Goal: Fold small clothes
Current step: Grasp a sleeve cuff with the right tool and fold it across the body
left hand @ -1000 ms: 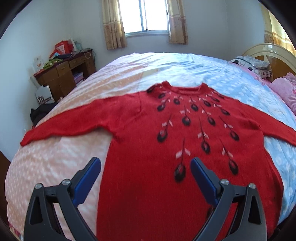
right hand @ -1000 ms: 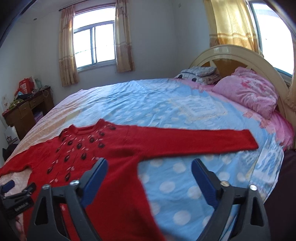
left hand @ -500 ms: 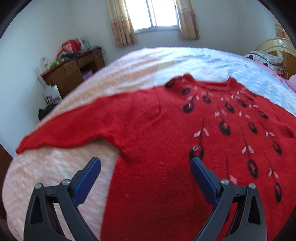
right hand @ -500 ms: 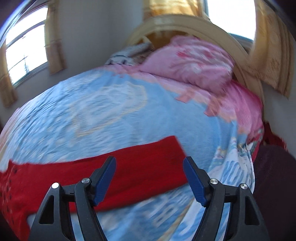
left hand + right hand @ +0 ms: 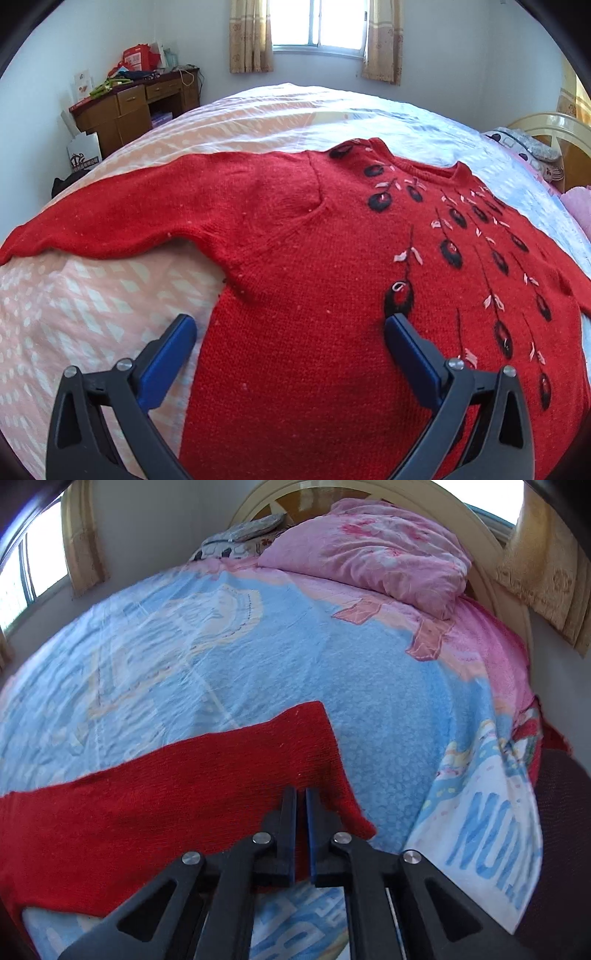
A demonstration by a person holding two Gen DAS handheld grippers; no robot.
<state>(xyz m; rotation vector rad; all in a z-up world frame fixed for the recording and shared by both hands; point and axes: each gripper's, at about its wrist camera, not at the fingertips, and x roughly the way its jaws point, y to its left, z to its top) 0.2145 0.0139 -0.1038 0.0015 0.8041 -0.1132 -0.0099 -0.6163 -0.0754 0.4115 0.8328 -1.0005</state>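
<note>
A red sweater [image 5: 303,280] with black and pink leaf marks lies spread flat, front up, on the bed. Its left sleeve [image 5: 110,218] stretches out to the left. My left gripper [image 5: 290,325] is open above the sweater's left side near the armpit, one finger over the bedspread, the other over the body. In the right wrist view the sweater's right sleeve [image 5: 177,790] lies across the blue bedspread. My right gripper [image 5: 301,794] is shut on the near edge of that sleeve close to the cuff.
The bed [image 5: 74,314] has a pink and blue bedspread [image 5: 258,646]. A pink pillow [image 5: 373,557] and curved headboard [image 5: 476,542] are at the head. A wooden desk [image 5: 136,103] with clutter stands by the far wall, under a window [image 5: 317,26].
My left gripper moved left and closer over the sweater's armpit area. My right gripper swung to the right sleeve end and went from open to shut on it.
</note>
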